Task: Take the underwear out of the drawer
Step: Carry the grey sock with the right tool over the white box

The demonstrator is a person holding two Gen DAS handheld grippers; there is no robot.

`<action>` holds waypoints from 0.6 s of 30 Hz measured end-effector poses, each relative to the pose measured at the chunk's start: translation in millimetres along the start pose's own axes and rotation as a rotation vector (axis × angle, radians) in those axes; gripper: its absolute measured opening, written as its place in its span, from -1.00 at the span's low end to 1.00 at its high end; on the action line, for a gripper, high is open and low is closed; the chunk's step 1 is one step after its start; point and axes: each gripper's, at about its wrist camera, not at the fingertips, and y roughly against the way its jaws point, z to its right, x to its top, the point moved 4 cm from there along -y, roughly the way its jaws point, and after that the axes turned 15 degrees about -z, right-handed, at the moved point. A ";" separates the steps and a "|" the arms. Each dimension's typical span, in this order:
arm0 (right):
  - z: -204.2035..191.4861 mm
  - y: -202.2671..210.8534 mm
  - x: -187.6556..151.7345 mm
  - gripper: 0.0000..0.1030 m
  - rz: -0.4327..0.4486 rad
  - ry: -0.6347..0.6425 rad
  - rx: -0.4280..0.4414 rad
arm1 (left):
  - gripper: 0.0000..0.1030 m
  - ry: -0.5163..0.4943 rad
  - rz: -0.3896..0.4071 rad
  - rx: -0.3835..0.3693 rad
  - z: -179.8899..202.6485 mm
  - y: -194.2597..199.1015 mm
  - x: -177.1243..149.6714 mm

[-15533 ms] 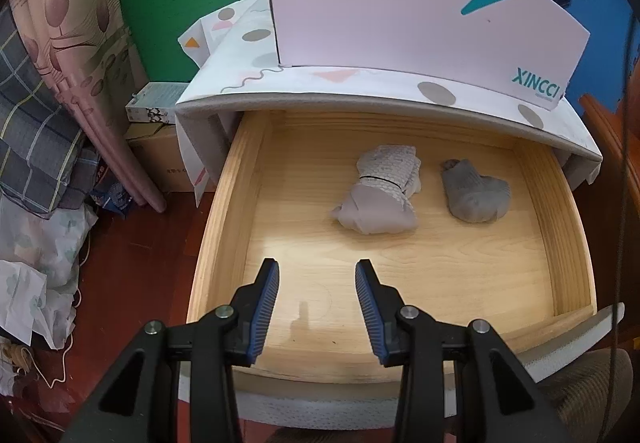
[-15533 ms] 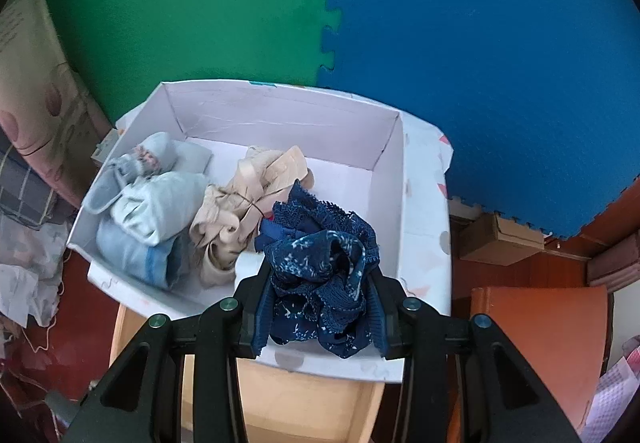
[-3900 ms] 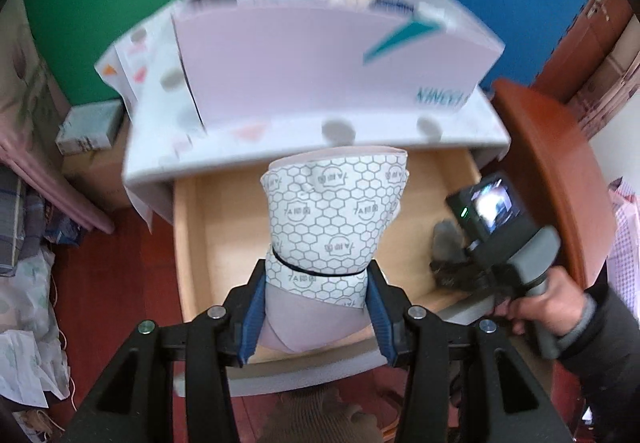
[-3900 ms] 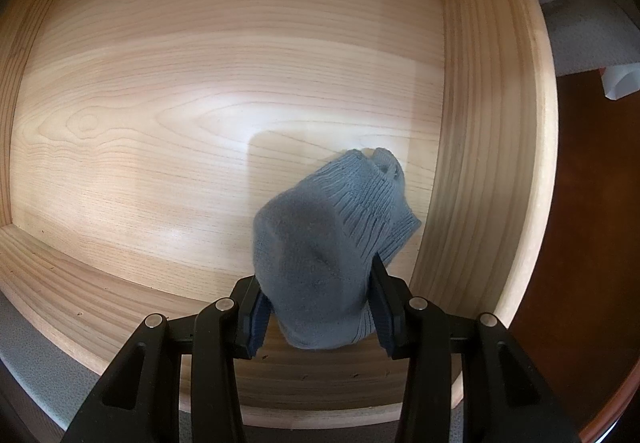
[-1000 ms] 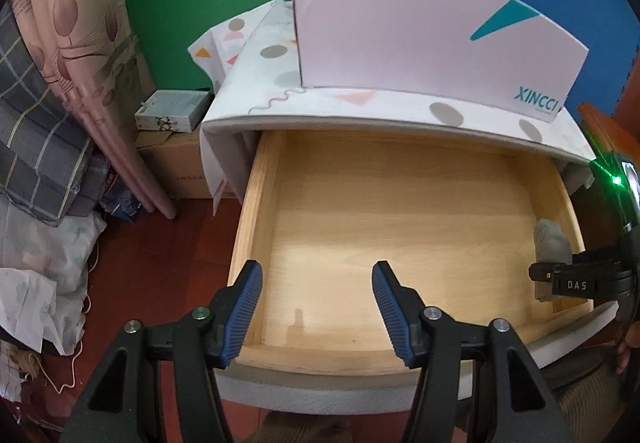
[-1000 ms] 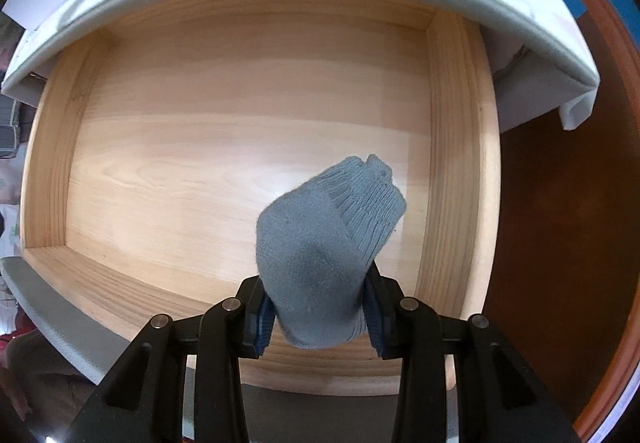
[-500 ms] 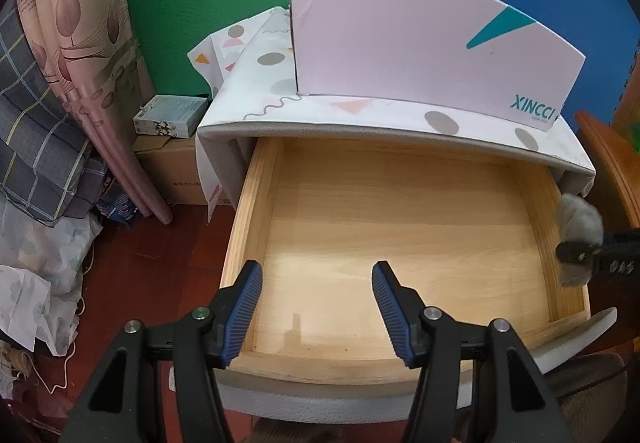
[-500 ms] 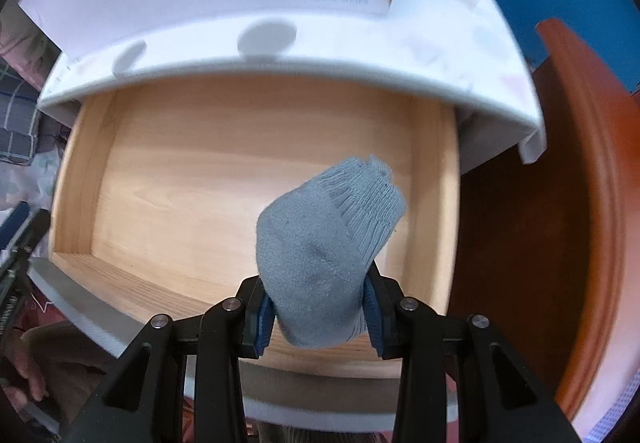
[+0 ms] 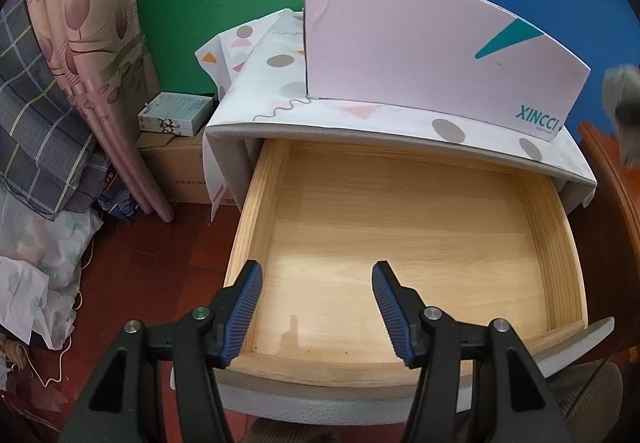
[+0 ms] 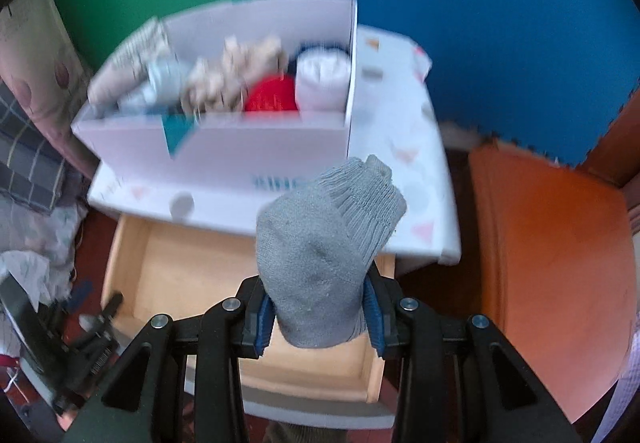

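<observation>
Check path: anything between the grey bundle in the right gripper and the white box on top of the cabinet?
Only the box's near wall. The right gripper holds the grey bundle over the open drawer, in front of the white box. The bundle must clear that wall; the box already looks fairly full.

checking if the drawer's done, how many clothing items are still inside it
0: the drawer floor shows bare wood. The last grey bundle is clamped in the right tool, lifted above it. The corner nearest the left tool is partly hidden.

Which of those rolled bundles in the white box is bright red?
The red bundle, between the beige bundle and the white roll at the box's right end.
</observation>
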 end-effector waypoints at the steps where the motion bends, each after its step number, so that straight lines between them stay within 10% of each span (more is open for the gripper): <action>1: 2.8 8.9 8.8 -0.32 0.013 0.001 -0.001 | 0.13 0.002 0.000 -0.003 -0.6 0.0 0.1; 18: -28.6 19.7 109.8 -0.32 0.066 0.031 0.011 | 0.13 0.012 0.018 -0.005 -0.8 2.2 0.9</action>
